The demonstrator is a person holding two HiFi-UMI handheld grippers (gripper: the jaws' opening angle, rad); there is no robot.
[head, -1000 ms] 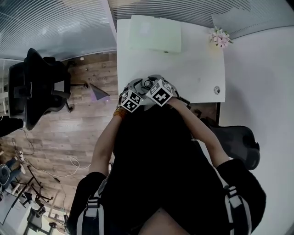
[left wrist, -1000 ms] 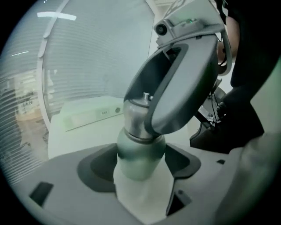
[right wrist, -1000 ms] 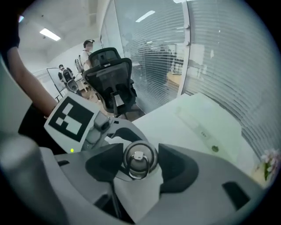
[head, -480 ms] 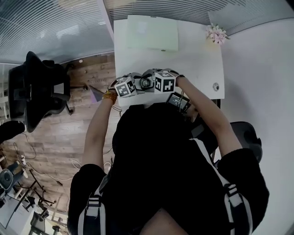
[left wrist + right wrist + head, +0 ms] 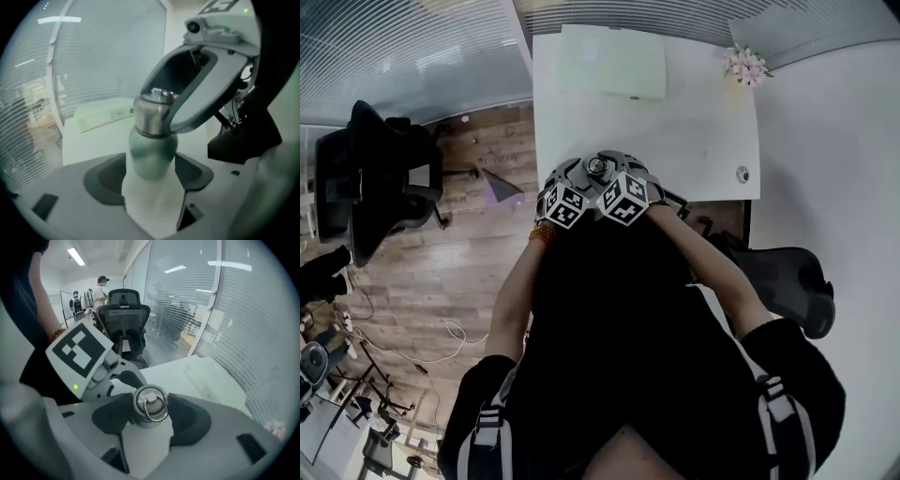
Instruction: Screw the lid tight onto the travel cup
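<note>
Green steel-necked travel cup (image 5: 152,154): left gripper (image 5: 151,176) clamps it; right gripper (image 5: 150,420), just tightening on twelve-o'clock ringed steel lid (image 5: 150,405), should twist squarely.

L gripper (image 5: 573,182) & R gripper (image 5: 629,179) meet at white table (image 5: 703,141) edge, R jaws just closing, prob. round steel lid (image 5: 598,167).

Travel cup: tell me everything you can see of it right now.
The travel cup has a rounded, matte grey-green body under a brushed-steel collar and lid. The lid carries a small knob with a metal ring lying on top. The cup is roughly upright at the white table's near edge, its base out of sight. The left gripper clamps the body between dark pads. The right gripper grips the lid from above, and its jaws have just closed a little further.
</note>
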